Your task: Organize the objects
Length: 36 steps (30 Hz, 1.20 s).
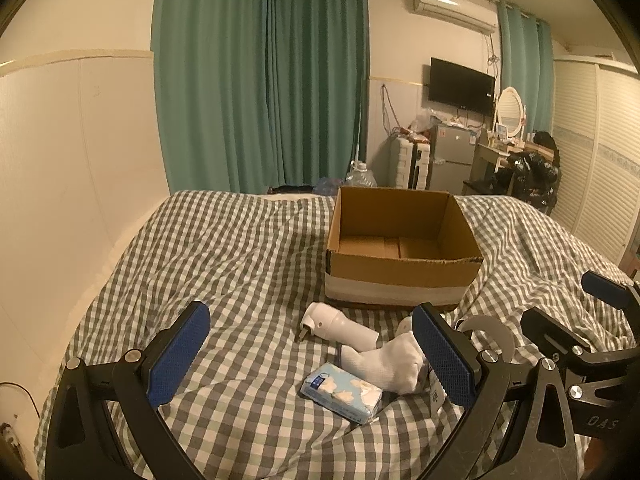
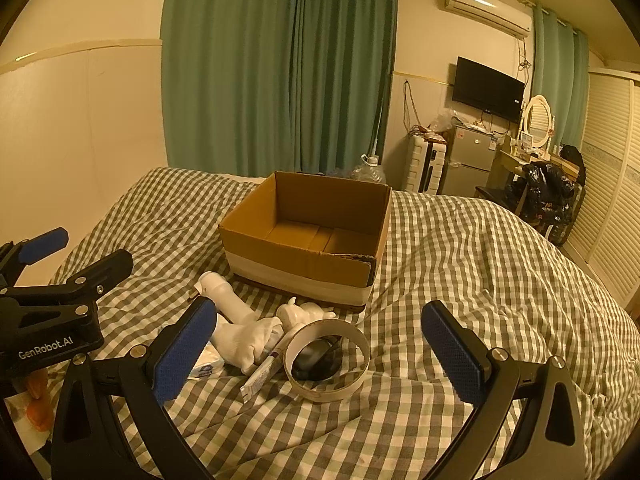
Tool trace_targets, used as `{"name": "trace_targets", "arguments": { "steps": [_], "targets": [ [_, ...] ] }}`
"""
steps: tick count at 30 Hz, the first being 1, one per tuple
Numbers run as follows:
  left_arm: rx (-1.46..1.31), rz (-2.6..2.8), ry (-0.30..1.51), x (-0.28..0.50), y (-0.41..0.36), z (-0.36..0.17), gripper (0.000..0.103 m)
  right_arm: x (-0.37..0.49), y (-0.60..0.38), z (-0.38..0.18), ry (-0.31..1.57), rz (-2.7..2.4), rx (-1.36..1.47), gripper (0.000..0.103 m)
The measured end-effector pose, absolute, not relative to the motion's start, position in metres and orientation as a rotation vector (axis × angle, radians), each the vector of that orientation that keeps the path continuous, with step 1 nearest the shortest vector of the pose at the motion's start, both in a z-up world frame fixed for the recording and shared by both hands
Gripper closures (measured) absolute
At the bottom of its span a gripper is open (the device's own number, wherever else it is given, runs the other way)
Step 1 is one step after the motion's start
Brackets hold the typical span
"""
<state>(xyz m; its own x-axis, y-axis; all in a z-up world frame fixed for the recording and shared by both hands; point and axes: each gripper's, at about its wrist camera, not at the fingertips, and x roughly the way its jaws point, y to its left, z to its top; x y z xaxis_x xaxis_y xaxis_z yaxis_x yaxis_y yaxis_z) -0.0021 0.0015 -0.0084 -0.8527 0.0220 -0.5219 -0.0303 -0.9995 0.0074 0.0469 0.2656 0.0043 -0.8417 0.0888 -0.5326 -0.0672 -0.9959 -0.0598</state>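
Observation:
An open cardboard box (image 1: pixel 404 276) (image 2: pixel 304 268) stands empty on the checked bed cover. Just in front of it lie a white bottle-shaped object (image 1: pixel 340 326) (image 2: pixel 232 300), a rolled white sock (image 1: pixel 388 364) (image 2: pixel 244 340), a blue tissue pack (image 1: pixel 342 398), a small white figurine (image 2: pixel 306 312), a tube (image 2: pixel 266 370) and a wide tape ring (image 2: pixel 326 360) with a dark object inside it. My left gripper (image 1: pixel 312 356) is open above the tissue pack and the sock. My right gripper (image 2: pixel 320 354) is open, with the tape ring lying between its fingers.
The checked bed (image 2: pixel 480 280) stretches to the right and left of the box. Green curtains (image 1: pixel 260 80) hang behind it. A fridge (image 2: pixel 472 164), a suitcase (image 2: pixel 426 164), a wall TV and a dressing table stand at the back right. Louvred wardrobe doors (image 2: pixel 608 208) line the right side.

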Motion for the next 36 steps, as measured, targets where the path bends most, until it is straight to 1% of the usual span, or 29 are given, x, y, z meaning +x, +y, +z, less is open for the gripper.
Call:
{"name": "trace_targets", "arguments": {
  "steps": [7, 12, 15, 17, 26, 31, 36],
  "targets": [
    [-0.916, 2.959, 0.075, -0.013, 0.007, -0.028, 0.000, 0.039, 0.272, -0.005, -0.038, 2.929, -0.903, 0.000],
    [-0.998, 2.919, 0.057, -0.022, 0.007, -0.039, 0.000, 0.031, 0.274, -0.015, -0.041, 2.920, -0.960, 0.000],
    [-1.102, 2.889, 0.055, -0.032, 0.004, -0.049, 0.000, 0.024, 0.277, -0.022, -0.049, 2.917, -1.013, 0.000],
    [-1.147, 2.890, 0.086, -0.039, 0.004, -0.056, 0.000, 0.019, 0.281, -0.028, -0.052, 2.908, -1.051, 0.000],
    [-1.284, 2.829, 0.114, -0.061, 0.008, -0.086, 0.000, -0.011, 0.287, -0.069, -0.049, 2.858, -1.294, 0.001],
    [-1.323, 2.767, 0.191, -0.061, 0.019, -0.103, 0.000, -0.026, 0.293, -0.088, -0.007, 2.807, -1.403, 0.005],
    [-1.378, 2.672, 0.312, -0.060, 0.037, -0.120, 0.000, -0.033, 0.296, -0.101, 0.020, 2.777, -1.482, 0.017]
  ]
}}
